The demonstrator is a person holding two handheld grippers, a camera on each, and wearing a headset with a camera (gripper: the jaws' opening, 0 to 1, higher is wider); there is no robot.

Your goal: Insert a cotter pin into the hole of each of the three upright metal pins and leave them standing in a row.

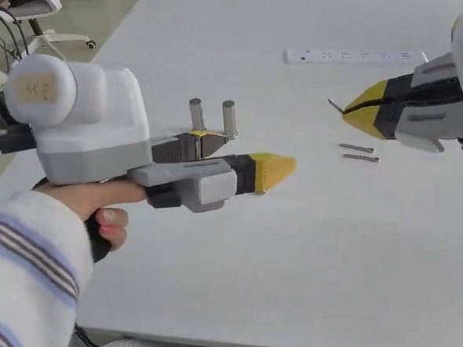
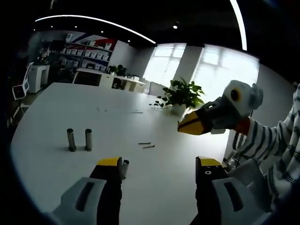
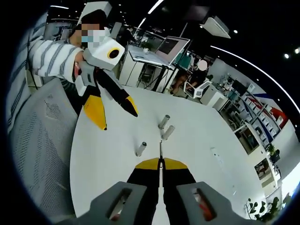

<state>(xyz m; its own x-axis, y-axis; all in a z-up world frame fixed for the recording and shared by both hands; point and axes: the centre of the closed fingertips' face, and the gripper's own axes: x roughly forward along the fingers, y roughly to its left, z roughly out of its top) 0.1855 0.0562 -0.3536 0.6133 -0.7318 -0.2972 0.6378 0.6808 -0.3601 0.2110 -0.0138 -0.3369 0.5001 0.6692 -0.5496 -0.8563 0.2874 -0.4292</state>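
Your left tongs (image 2: 159, 164) are spread wide. One metal pin (image 2: 124, 168) stands upright just inside one jaw, and the other two pins (image 2: 88, 139) stand side by side further ahead. Your right tongs (image 3: 161, 163) are pinched on a cotter pin (image 3: 161, 151), with its long axis poking straight out past the tips toward the pins. It looks like light, thin wire that probably bends easily, so grip it near the back end. Spare cotter pins (image 1: 356, 148) lie flat near the right tips.

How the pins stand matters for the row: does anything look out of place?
One metal pin stands apart from the pair of metal pins, beside the left gripper, off their line.
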